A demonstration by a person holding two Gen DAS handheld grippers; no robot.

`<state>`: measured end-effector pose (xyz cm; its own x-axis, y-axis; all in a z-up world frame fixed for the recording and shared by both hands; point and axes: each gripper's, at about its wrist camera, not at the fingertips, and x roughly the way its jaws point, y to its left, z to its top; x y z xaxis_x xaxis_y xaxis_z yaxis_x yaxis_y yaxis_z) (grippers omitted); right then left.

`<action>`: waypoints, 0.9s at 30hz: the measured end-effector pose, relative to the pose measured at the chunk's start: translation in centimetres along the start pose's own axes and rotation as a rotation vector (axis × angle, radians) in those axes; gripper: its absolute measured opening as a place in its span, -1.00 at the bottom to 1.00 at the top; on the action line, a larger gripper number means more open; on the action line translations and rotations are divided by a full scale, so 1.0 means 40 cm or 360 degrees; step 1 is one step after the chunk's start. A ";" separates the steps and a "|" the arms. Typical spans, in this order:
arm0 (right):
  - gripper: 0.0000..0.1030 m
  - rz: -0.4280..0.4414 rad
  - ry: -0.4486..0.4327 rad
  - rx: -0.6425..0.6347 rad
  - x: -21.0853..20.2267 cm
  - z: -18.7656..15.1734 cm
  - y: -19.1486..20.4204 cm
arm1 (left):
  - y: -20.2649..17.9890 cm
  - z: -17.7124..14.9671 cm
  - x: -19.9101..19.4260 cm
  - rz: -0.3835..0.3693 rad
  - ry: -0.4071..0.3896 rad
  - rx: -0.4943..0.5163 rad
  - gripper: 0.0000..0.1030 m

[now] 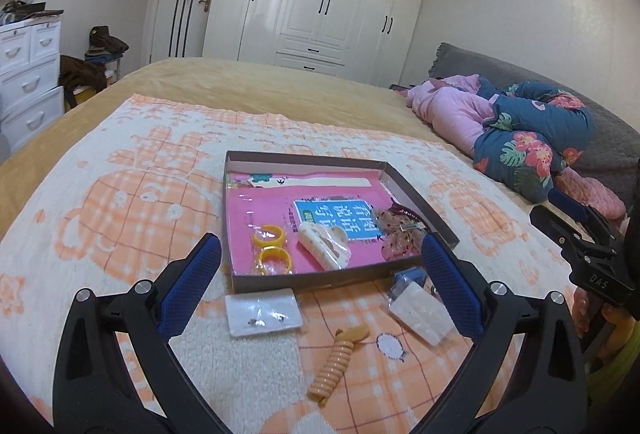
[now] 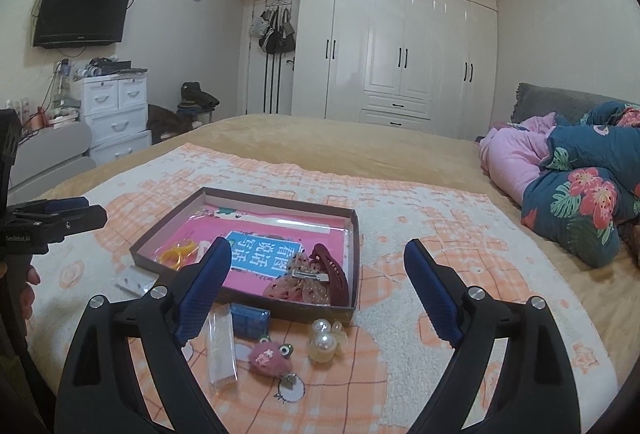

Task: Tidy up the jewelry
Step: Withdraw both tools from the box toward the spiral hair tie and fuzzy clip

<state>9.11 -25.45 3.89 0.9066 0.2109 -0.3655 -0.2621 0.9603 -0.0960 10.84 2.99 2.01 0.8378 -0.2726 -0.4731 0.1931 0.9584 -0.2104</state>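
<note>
The shallow box [image 1: 416,189] on the bed's towel [image 1: 120,161] already collects bangles and hair clips, while pearls [image 2: 323,342] and a spiral tie [image 1: 336,362] lie outside, presumably why both grippers [image 1: 320,262] [image 2: 318,266] hover, fingers apart, empty.

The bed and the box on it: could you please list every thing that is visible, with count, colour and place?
box: 1, brown, on the towel
towel: 1, orange and white, on the bed
book: 1, pink, inside the box
bangles: 2, yellow, in the box
cream claw clip: 1, in the box
dark red claw clip: 1, in the box
spiral hair tie: 1, peach, on the towel
white dish: 1, before the box
blue case: 1, before the box
pearl piece: 1, white, on the towel
quilt: 1, floral, right side
left tool: 1, blue pads, open
right tool: 1, blue pads, open
</note>
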 end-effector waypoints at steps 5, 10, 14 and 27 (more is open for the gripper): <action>0.66 0.0004 0.0037 -0.0007 0.000 -0.025 0.004 | -0.005 -0.025 -0.001 -0.0003 0.0026 0.0012 0.78; 0.66 0.0009 0.0080 -0.0015 0.003 -0.057 0.008 | -0.012 -0.043 -0.002 -0.0011 0.0044 0.0035 0.78; 0.66 0.0005 0.0103 -0.0040 0.005 -0.081 0.015 | -0.017 -0.056 -0.001 -0.0020 0.0051 0.0053 0.78; 0.66 0.0022 0.0274 -0.0148 0.051 -0.171 0.027 | -0.031 -0.110 0.024 -0.0086 0.0139 0.0097 0.78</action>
<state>8.40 -25.22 -3.30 0.8349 0.1821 -0.5194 -0.3108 0.9348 -0.1718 9.15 1.19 -1.95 0.7782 -0.3279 -0.5356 0.2696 0.9447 -0.1865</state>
